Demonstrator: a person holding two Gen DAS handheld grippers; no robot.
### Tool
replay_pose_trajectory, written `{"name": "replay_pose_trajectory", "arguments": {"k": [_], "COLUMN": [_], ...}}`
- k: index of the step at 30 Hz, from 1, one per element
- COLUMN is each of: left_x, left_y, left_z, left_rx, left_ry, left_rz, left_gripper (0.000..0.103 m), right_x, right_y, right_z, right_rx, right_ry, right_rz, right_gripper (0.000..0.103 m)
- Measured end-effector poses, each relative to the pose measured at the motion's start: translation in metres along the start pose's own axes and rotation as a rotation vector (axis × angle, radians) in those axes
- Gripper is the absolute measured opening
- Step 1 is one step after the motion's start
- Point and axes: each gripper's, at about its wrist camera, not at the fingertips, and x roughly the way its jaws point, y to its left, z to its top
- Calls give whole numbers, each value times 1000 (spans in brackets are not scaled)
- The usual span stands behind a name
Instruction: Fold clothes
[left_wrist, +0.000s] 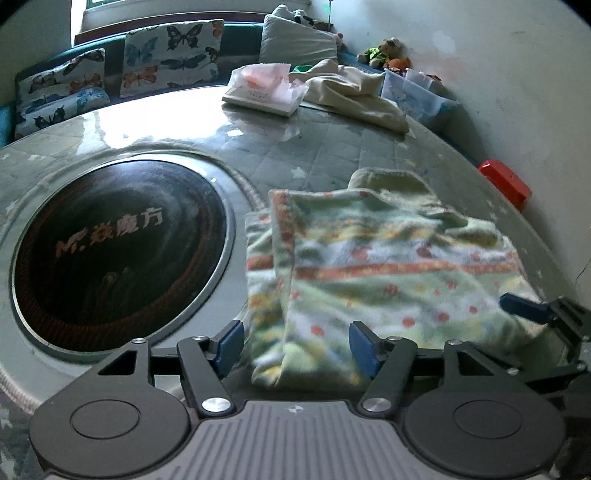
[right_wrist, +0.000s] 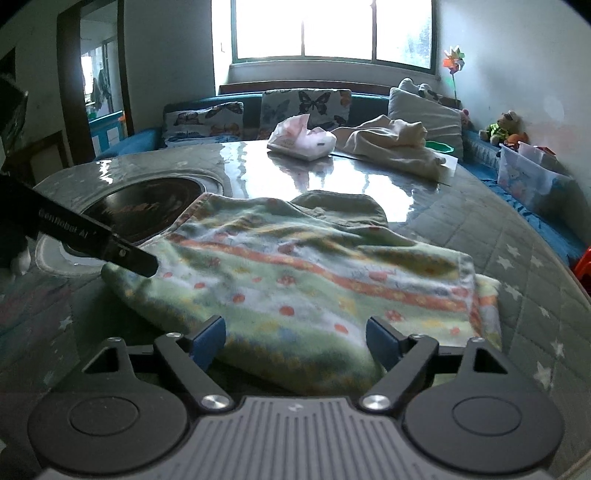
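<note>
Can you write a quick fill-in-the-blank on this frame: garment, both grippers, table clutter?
1. The striped green garment lies on the ____.
2. Both the left gripper and the right gripper are ____.
3. The cushions behind the table are printed with ____.
4. The cream cloth at the far side lies ____, not folded.

Missing: table; open; butterflies; crumpled

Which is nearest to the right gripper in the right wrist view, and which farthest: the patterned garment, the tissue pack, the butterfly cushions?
1. patterned garment: just ahead of the right gripper.
2. tissue pack: far side of the table.
3. butterfly cushions: behind the table, under the window.
</note>
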Motion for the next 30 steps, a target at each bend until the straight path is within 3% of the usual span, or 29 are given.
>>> {"name": "replay_pose_trajectory", "arguments": {"k": [14, 19, 30], "left_x": [-9, -11, -10], "left_y": [-4, -7, -10], "left_z": [-14, -17, -23], "left_rx": [-1, 9, 21], "left_ry": [19, 26, 55], "left_rz": [-4, 12, 24], "left_gripper": [77, 85, 96], "right_x": [-18, -29, -41], "right_y": [1, -1, -5], "right_z": [-11, -14, -36], "right_rx": [13, 21, 62], "right_ry": [-3, -8, 74], "right_rz": [-39, -60, -56], "right_gripper": [102, 103, 103]}}
